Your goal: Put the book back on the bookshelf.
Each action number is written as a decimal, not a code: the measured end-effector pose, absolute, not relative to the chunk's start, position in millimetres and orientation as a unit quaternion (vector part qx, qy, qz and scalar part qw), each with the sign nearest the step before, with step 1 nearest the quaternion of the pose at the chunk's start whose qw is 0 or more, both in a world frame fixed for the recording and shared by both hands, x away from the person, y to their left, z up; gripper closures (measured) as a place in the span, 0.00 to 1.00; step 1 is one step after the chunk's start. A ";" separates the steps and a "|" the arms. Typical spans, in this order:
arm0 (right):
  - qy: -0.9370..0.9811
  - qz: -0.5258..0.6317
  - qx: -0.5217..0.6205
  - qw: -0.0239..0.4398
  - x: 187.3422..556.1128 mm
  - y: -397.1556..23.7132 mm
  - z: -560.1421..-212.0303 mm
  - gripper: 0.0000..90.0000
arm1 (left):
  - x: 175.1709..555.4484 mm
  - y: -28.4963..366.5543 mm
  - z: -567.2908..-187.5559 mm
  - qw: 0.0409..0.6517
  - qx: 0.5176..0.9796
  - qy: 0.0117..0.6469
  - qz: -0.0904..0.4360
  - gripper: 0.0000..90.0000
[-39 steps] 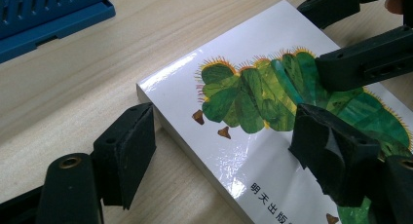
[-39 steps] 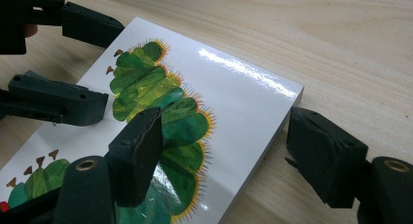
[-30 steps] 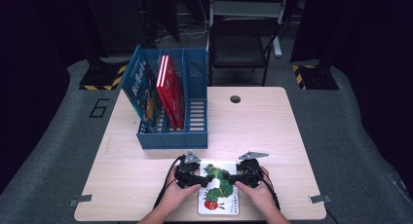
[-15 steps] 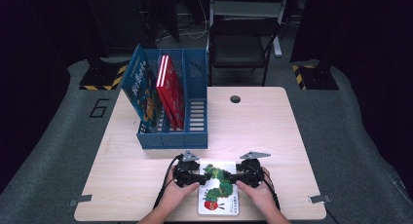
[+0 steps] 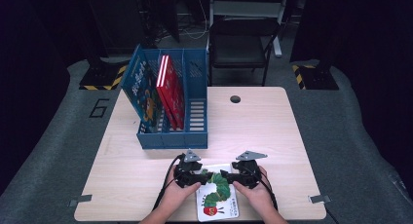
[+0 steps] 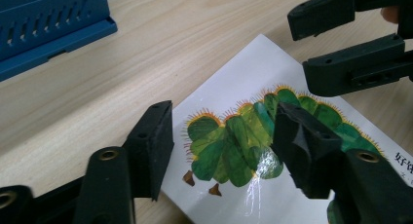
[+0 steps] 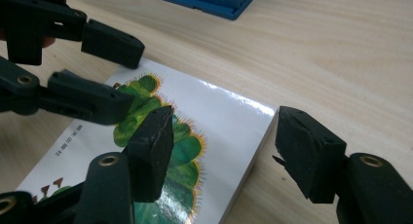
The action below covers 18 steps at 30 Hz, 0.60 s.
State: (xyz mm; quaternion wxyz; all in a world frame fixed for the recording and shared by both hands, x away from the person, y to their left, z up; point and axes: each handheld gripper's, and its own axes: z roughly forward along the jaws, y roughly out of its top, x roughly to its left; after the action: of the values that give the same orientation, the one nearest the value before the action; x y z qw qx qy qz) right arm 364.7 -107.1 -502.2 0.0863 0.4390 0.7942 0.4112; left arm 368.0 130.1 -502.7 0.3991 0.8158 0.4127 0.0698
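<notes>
High view: white glossy picture book with a green caterpillar on its cover [image 5: 217,195] lies flat on the light wooden table [image 5: 258,131] at the 6 o'clock edge, right in front of the person. Left claw [image 5: 202,176] comes in from 9 o'clock, right claw [image 5: 225,177] from 3 o'clock, tips nearly meeting over the book's far end.

Book's long axis runs 12 to 6. Both claws sit at its 12 o'clock short edge, one per corner, so neither hand is clearly nearer.

Left gripper view: jaws apart and have just been closing. They straddle the book's corner, one jaw off the cover over bare wood, the other over the caterpillar print. No clamp on the book [image 6: 253,136].

Right gripper view: same picture, mirrored. Jaws apart, have just been closing, with the book's corner [image 7: 229,131] lying in the gap. One jaw hangs above the cover, the other beyond the edge over the table. Not gripping.

My read: next move turns on getting a jaw under that far edge. Book is flat on the wood, so little lip to catch.

Blue slotted plastic book rack [image 5: 192,121] stands at 11 o'clock, well apart, holding a red book [image 5: 168,87] and a blue book [image 5: 141,87] upright.

Hard to tell: whether any jaw tip touches the cover. Book's near end is partly under the hands.
</notes>
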 end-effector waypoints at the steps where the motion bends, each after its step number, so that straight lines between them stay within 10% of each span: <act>1: 0.792 0.412 0.445 0.076 365.2 -109.3 -503.4 0.42 | 368.1 134.0 -502.0 0.395 0.815 0.419 0.070 0.41; 18: 0.809 0.380 0.446 0.043 369.8 -101.3 -514.4 0.35 | 355.0 145.7 -514.0 0.378 0.812 0.442 0.047 0.34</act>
State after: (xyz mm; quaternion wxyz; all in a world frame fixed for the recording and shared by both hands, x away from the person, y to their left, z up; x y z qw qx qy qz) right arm 369.8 -101.3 -514.4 0.0430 0.4459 0.8091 0.3804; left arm 355.0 145.7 -514.0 0.3779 0.8122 0.4419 0.0470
